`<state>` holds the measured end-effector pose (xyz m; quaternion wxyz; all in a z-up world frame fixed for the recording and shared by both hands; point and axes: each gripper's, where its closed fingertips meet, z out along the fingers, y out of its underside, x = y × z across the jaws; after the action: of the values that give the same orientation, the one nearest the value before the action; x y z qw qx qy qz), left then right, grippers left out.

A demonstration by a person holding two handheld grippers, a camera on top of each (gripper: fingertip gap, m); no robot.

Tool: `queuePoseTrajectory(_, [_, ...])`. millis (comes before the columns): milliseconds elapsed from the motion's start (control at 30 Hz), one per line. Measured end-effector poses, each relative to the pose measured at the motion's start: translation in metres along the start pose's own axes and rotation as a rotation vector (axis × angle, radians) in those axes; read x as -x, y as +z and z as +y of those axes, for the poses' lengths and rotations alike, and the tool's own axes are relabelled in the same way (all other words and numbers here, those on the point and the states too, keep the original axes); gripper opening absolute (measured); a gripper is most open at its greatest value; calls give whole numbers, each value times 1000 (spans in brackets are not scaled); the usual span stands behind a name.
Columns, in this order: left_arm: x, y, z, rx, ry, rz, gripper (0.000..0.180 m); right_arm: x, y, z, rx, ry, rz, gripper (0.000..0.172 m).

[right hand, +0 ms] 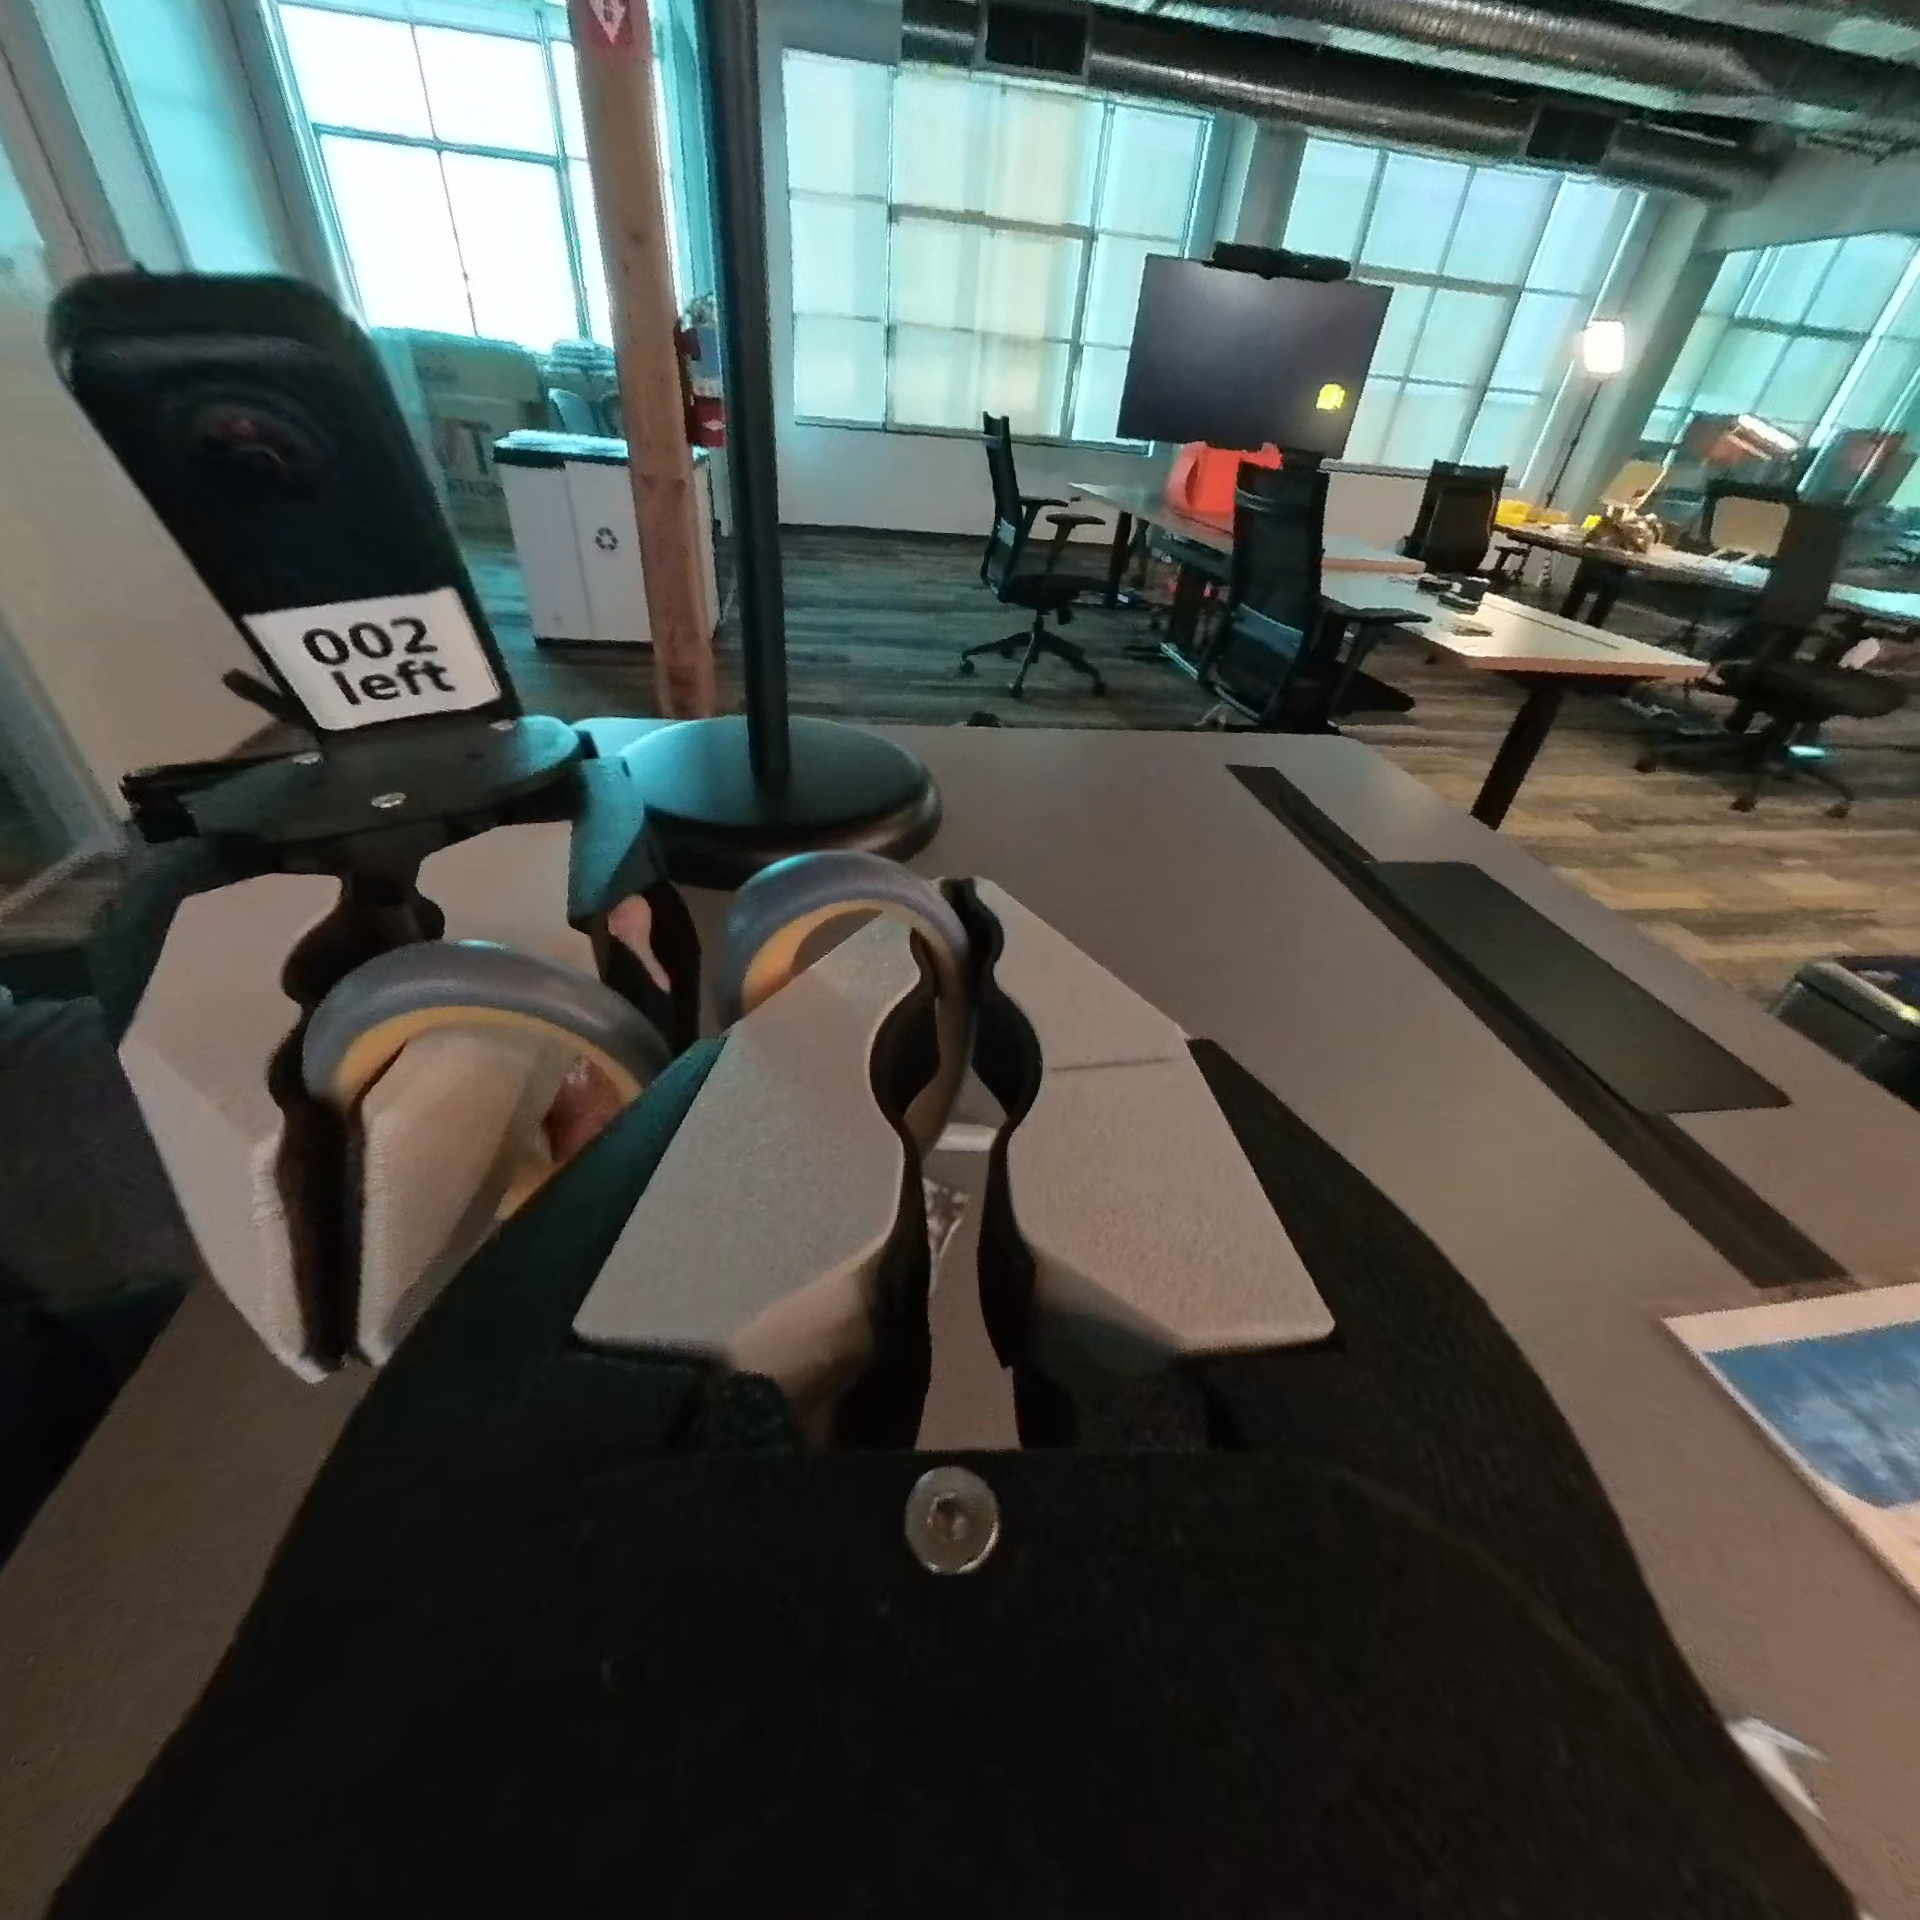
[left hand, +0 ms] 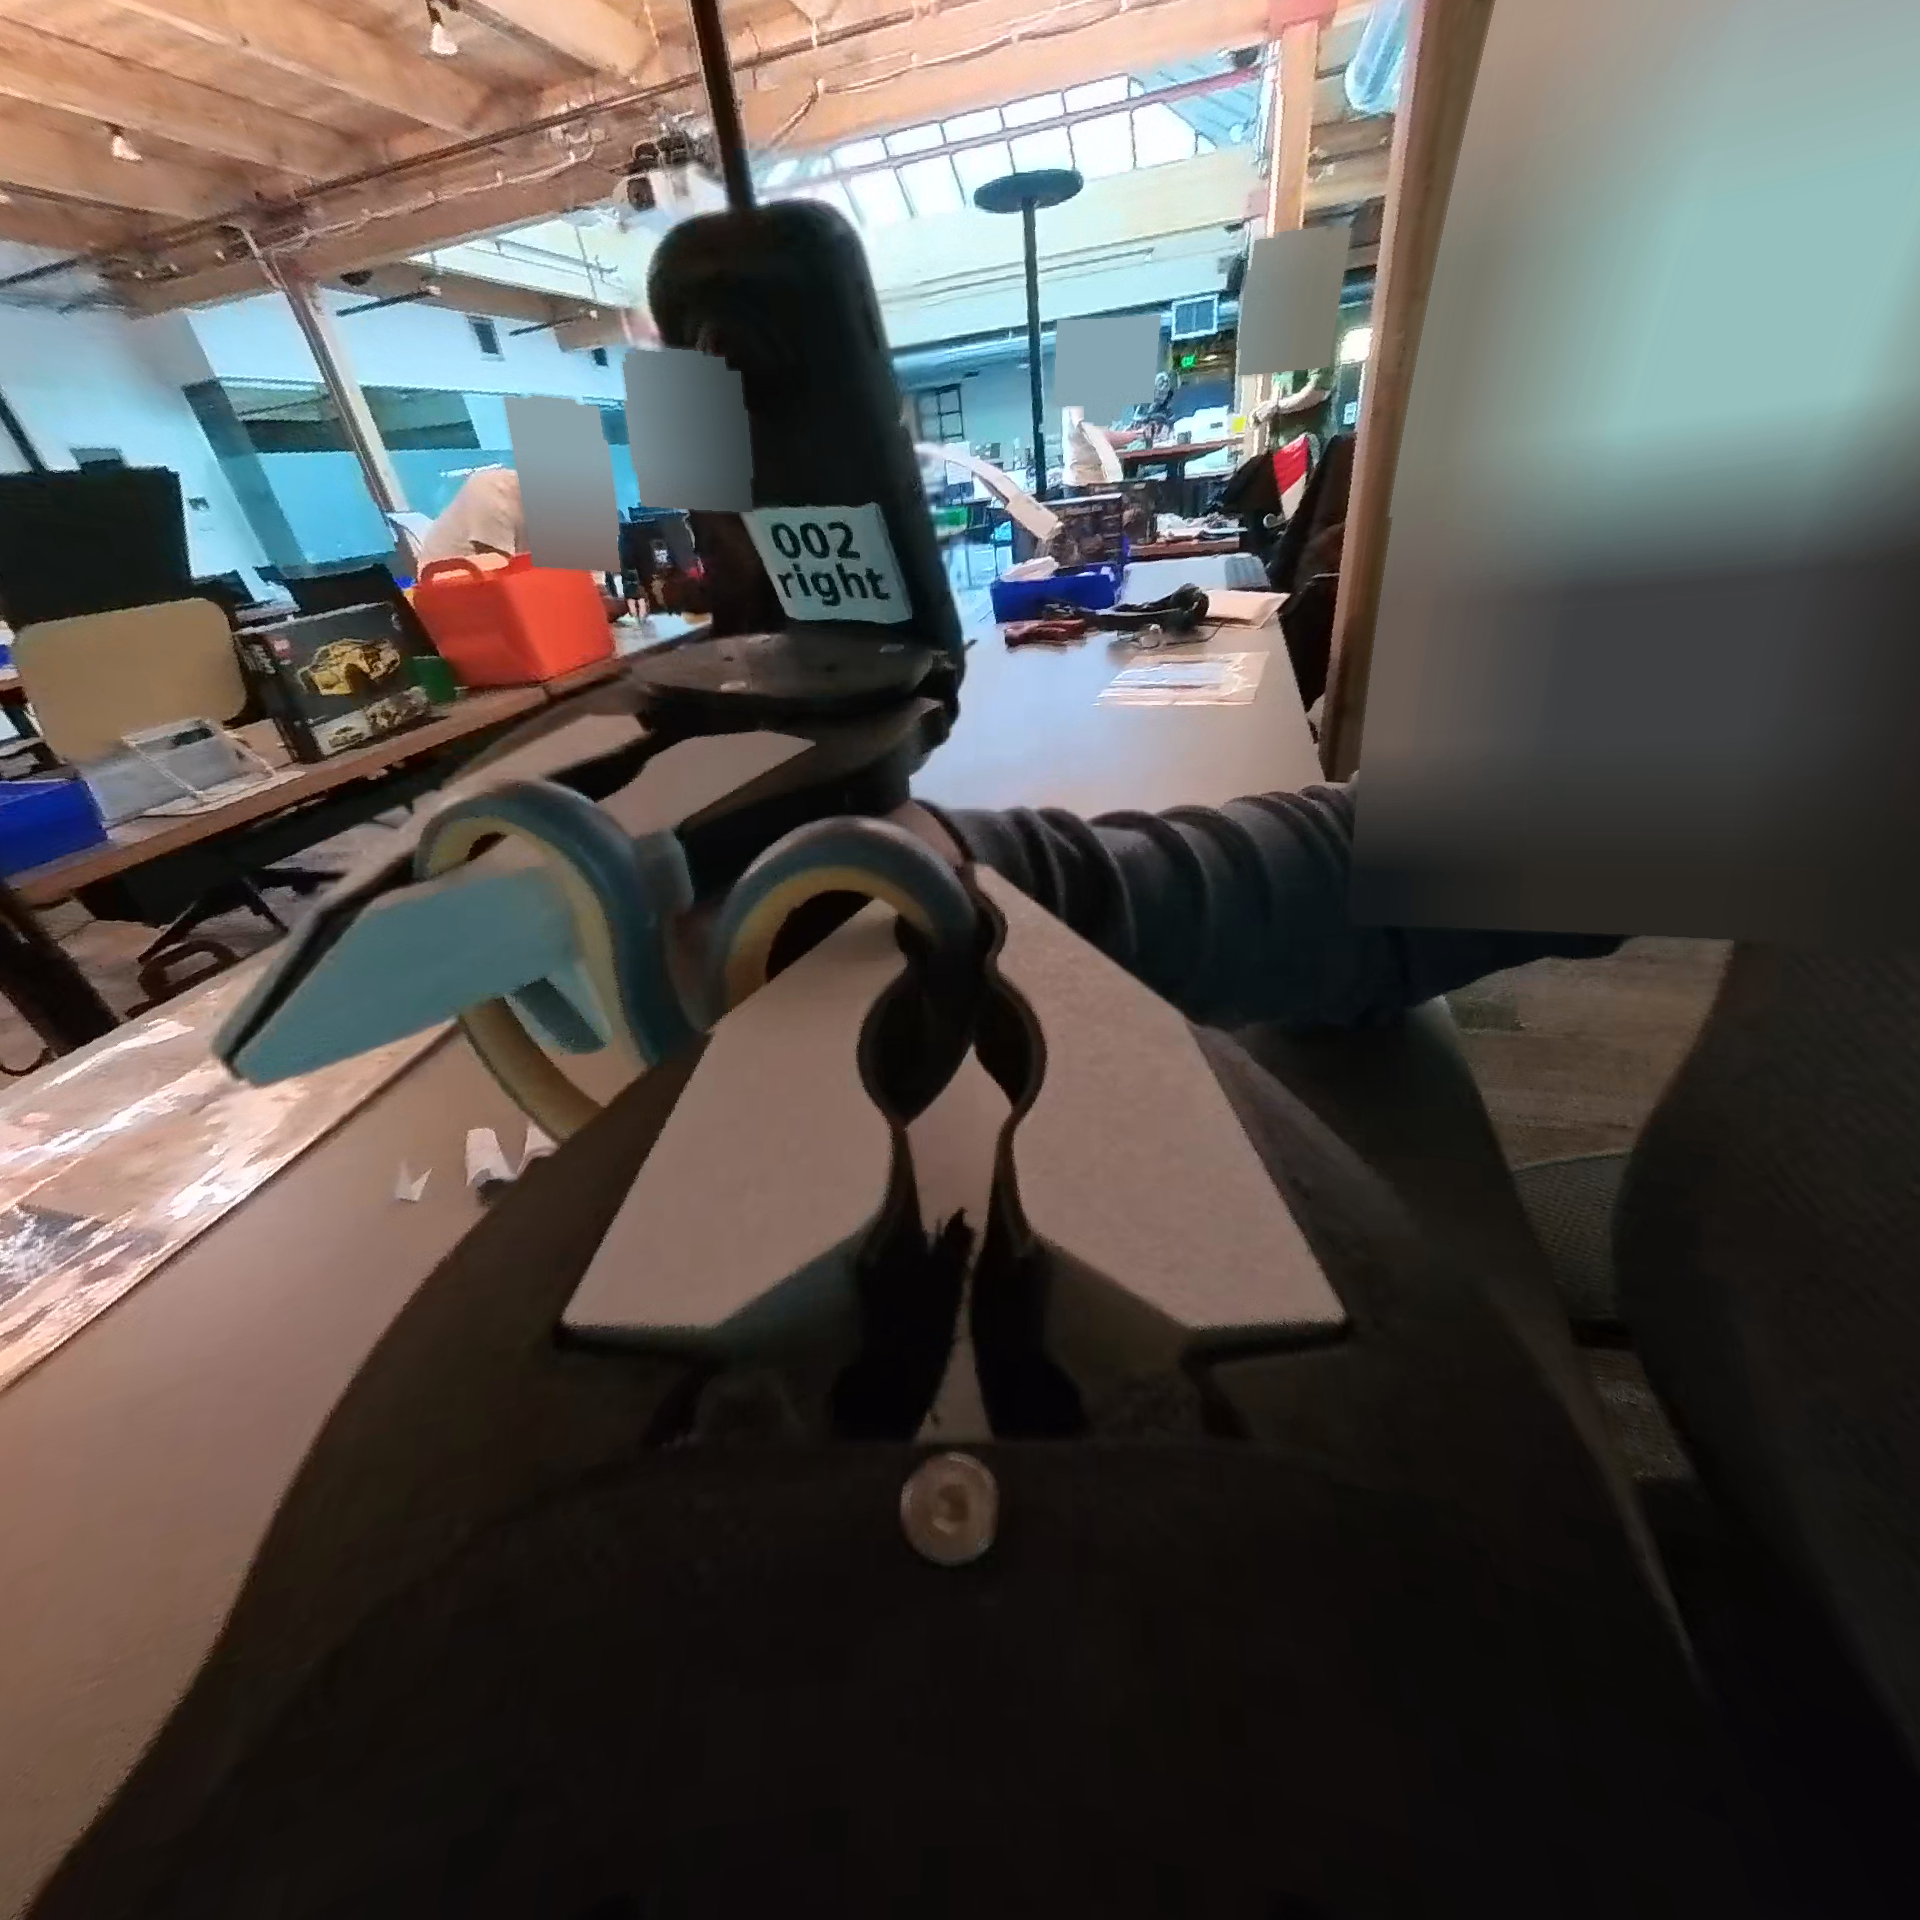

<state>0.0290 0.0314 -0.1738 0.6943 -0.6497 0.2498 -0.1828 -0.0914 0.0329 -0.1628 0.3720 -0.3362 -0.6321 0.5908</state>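
left gripper: jaws clamping rim of a blue tape roll with cream core | right gripper: jaws pinching a second such roll | both hovering over grey tabletop

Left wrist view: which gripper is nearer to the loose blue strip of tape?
Right. The right gripper clamps the roll that the strip comes off; the left gripper clamps a second roll beside it, farther from the strip.

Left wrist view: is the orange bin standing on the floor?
No, the orange bin stands on a far table beside a dark box.
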Motion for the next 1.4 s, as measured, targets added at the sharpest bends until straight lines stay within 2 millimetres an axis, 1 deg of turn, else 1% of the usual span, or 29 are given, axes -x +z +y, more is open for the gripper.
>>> queuePoseTrajectory(133, [2, -3, 3, -2, 1, -10, 0, -3, -1, -2, -5, -48, 57, 0])
queuePoseTrajectory(267, [4, -4, 1, -13, 24, -29, 0, -3, 2, 1, -14, 27, 51, 0])
queuePoseTrajectory(400, [6, -7, 0, -27, 44, -44, 0, -5, 1, 0, -14, 8, 87, 0])
queuePoseTrajectory(467, [11, -7, 0, -33, 44, -73, 0, -2, 3, 2, -14, 14, 87, 0])
queuePoseTrajectory(533, [11, -10, -1, -31, 41, -69, 0, -4, 3, 1, -18, -2, 118, 0])
queuePoseTrajectory(667, [19, -11, 5, -2, 31, -111, 0, -12, 0, 2, 10, -56, 169, 0])
queuePoseTrajectory(767, [25, -13, 7, 17, 35, -151, 0, -18, -2, 0, 44, -126, 212, 0])
queuePoseTrajectory(833, [30, -17, 6, 18, 23, -182, 0, -21, -5, -1, 54, -140, 215, 0])
queuePoseTrajectory(967, [40, -34, -7, -27, 10, -255, 0, -34, -14, -6, 31, -102, 229, 0])
queuePoseTrajectory(1167, [45, -49, -13, -45, 19, -331, 0, -60, -32, -10, 6, -29, 278, 0])
queuePoseTrajectory(1300, [48, -56, -16, -63, -1, -343, 0, -68, -34, -4, 13, 8, 275, 0])
queuePoseTrajectory(1400, [50, -59, -14, -49, 7, -356, 0, -72, -34, 2, 28, 10, 274, 0])
